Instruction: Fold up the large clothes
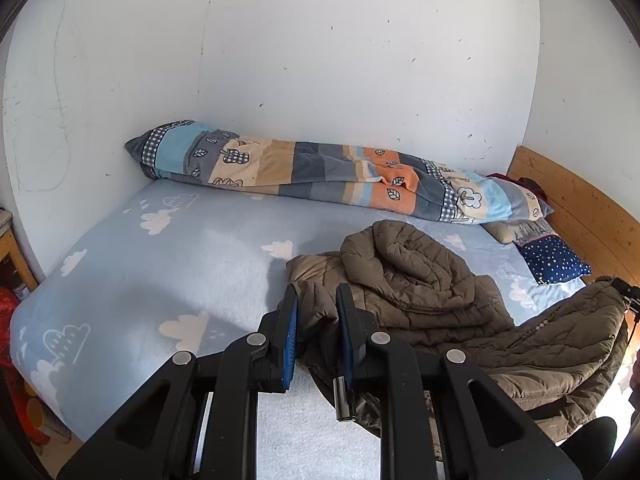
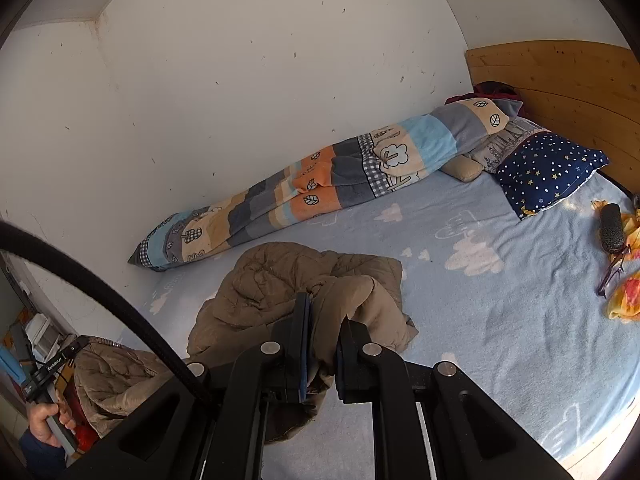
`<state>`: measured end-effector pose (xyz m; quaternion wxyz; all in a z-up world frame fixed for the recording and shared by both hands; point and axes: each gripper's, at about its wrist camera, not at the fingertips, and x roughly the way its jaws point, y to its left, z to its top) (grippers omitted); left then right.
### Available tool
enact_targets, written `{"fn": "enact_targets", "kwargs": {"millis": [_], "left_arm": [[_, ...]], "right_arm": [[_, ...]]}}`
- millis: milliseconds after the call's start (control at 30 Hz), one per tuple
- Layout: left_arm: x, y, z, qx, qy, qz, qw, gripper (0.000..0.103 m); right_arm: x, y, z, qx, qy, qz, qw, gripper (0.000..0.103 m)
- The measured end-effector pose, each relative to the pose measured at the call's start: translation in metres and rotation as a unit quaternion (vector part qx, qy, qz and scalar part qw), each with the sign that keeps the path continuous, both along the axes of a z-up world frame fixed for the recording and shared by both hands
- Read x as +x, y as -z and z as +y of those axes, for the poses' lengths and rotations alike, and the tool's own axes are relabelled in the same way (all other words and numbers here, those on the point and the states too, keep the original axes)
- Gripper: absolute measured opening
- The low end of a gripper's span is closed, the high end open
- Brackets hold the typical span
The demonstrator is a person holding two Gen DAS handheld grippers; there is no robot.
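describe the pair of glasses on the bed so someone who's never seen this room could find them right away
Start at the wooden headboard and come down past the navy star-print pillow along the near edge of the blue cloud bedsheet. The glasses lie there beside yellow-orange cloth, just below a dark speckled case; they alone have thin purplish frames.

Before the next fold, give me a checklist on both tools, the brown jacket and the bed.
1. Left tool gripping the jacket: ok, fabric is pinched between its pads.
2. Right tool gripping the jacket: ok, a bunch of fabric is clamped.
3. Jacket laid flat for folding: not ok, it is crumpled in a heap on the bed sheet.
4. Free space on the sheet left of the jacket: ok, bare.
5. Rolled quilt apart from the jacket: ok, it lies along the wall.
6. Glasses clear of the jacket: ok, they lie far off near the right edge.
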<state>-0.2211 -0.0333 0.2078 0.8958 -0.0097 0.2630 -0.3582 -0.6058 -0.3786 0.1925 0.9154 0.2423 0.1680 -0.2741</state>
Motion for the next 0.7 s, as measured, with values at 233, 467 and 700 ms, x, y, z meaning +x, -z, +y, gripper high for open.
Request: {"fn": "enact_targets", "kwargs": {"millis": [233, 467, 700], "left_arm": [[0.038, -0.020, -0.021, 0.003, -0.036, -0.041, 0.9985, 0.015], [0.088, -0.014, -0.046, -0.006, -0.072, -0.011, 0.9973, 0.014], [0.103, 0.000, -0.049, -0.009, -0.069, 0.014, 0.9975, 0.014]], "right_arm": [[0.029, -0.007, -0.032, 0.010, 0.012, -0.019, 1.000, 0.010], [0.076, -0.005, -0.071, 0.018, 0.025, -0.034, 0.999, 0.010], [0.131, -0.014, -0.099, 0.009, 0.020, -0.020, 1.000, 0.010]]}}
